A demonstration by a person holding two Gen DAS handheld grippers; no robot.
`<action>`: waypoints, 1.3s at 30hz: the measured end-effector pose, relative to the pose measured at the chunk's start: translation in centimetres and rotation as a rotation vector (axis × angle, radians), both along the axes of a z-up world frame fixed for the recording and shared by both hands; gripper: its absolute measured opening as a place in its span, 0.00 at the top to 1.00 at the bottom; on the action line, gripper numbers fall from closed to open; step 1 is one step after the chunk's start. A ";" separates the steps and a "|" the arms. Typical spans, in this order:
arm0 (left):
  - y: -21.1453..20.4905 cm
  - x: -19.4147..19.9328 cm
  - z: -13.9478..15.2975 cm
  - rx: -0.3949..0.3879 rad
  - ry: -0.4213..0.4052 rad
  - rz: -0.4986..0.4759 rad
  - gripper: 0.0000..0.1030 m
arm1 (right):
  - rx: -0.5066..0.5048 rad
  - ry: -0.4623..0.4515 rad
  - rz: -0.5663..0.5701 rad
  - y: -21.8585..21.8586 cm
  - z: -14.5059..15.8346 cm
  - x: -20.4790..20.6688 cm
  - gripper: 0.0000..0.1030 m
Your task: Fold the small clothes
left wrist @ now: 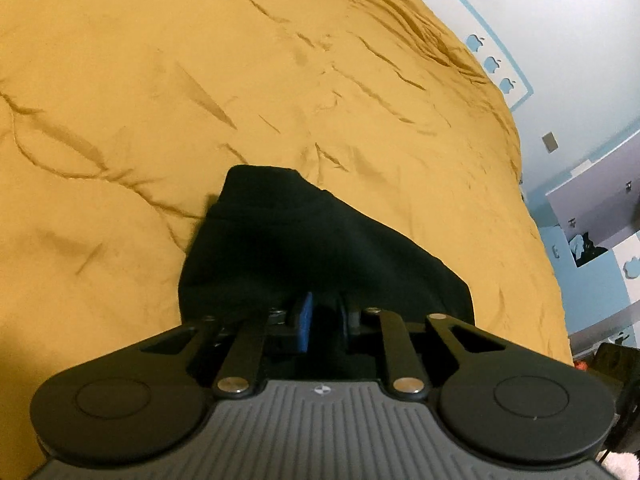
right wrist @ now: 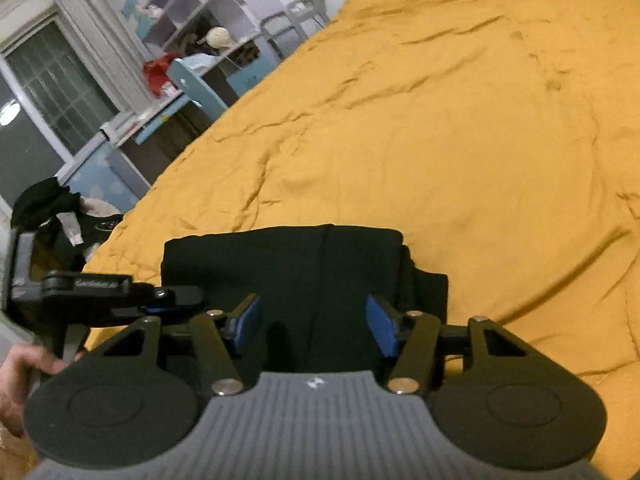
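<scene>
On the bed: a wrinkled mustard bedspread (right wrist: 460, 140) is lying soft and creased.
Garment: a black folded cloth (right wrist: 288, 264) is resting on it.
Right gripper (right wrist: 316, 324): standing spread above the cloth.
Left gripper (left wrist: 320, 316): pinching the cloth's edge.

This is a bedroom in a home. A big bed with a wrinkled yellow blanket (right wrist: 460, 140) is filling most of the view. White shelves (right wrist: 192, 12) with a hat and toys are standing by a window (right wrist: 52, 84), and pictures are hanging on a light blue wall (left wrist: 580, 60).
</scene>
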State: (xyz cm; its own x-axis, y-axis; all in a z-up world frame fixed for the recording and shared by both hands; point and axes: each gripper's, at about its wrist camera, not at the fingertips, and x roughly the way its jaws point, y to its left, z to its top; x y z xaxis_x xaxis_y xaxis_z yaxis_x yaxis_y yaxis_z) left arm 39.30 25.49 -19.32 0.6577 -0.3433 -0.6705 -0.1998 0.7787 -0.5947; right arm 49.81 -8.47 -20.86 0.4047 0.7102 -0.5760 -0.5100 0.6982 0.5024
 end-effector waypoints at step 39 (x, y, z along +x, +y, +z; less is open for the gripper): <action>-11.8 -23.4 4.6 0.124 0.009 -0.013 0.51 | -0.146 -0.092 -0.093 -10.6 2.5 -22.5 0.41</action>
State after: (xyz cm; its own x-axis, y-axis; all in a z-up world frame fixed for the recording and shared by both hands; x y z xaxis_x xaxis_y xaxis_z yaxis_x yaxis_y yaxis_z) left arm 15.89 13.64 -14.76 0.6471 -0.2660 -0.7145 -0.1941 0.8488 -0.4919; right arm 27.30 -19.12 -18.35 0.5201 0.5787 -0.6281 -0.4788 0.8066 0.3466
